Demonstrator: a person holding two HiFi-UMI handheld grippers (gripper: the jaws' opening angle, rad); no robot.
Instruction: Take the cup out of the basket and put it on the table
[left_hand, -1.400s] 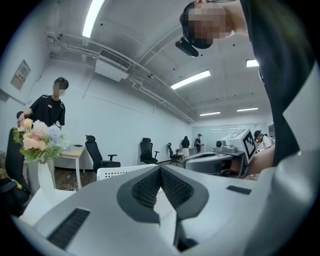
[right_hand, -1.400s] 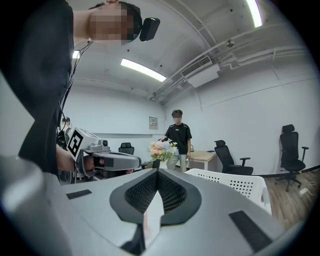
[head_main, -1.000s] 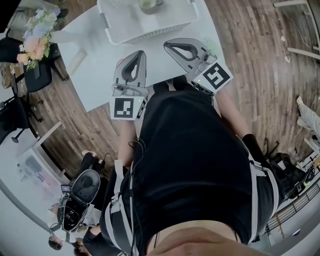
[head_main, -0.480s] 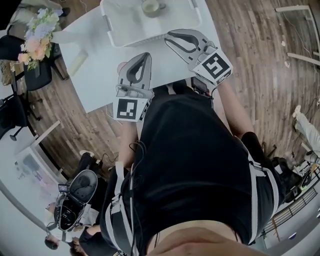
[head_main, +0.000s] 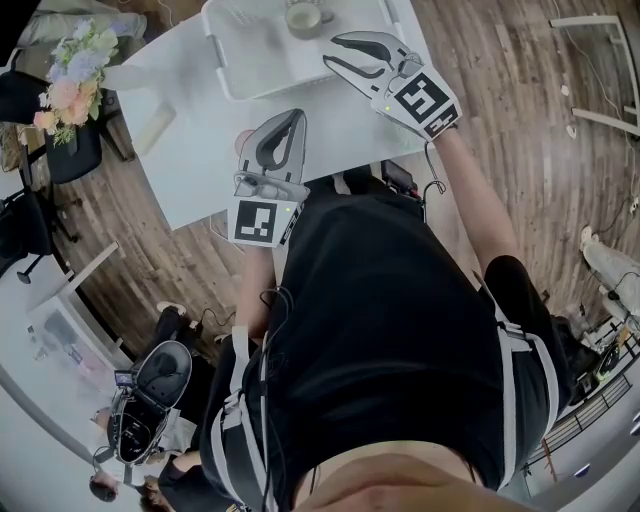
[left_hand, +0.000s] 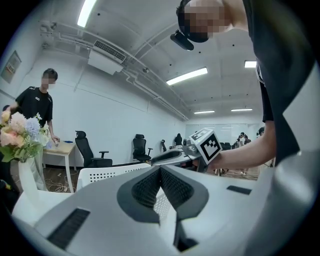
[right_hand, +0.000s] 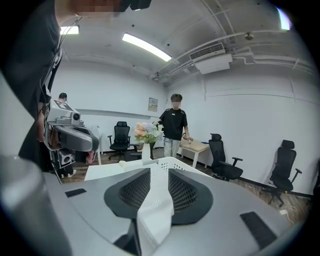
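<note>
Nearest us, the left gripper (head_main: 296, 113) hovers over the white table (head_main: 190, 150) with its jaws together on nothing. Farther out, the right gripper (head_main: 331, 51) reaches over the near side of the white basket (head_main: 255, 60). Its jaws have just been opening and stand apart with nothing between them. Beyond its tips, slightly to their left and not touching them, we see the cup (head_main: 303, 14) standing upright in the basket, mouth up. Flowers (head_main: 72, 70) stand at the table's far corner. Around the table are wood floor (head_main: 500, 120) and office chairs (right_hand: 222, 155).
</note>
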